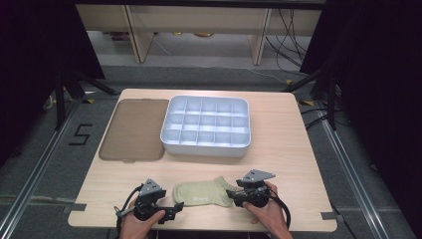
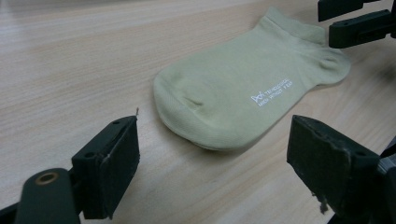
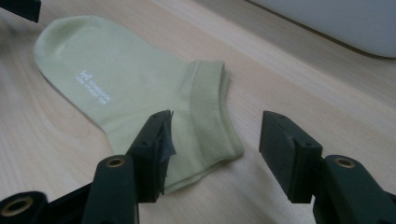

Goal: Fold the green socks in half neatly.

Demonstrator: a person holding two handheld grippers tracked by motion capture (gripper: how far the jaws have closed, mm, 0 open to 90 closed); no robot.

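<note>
**2 grippers close in on a sock**

A pale green ankle sock lies flat on the wooden table, well in front of the white compartment tray. A brown mat lies just beside that tray.

The left gripper sits just off the sock's toe end, its 2 jaws spread wide with nothing between them; the toe lies just ahead of the gap.

The right gripper sits at the sock's cuff end. Its jaws stand apart, one over the ribbed cuff, the other over bare table beside the sock; the pads do not press the fabric.
</note>
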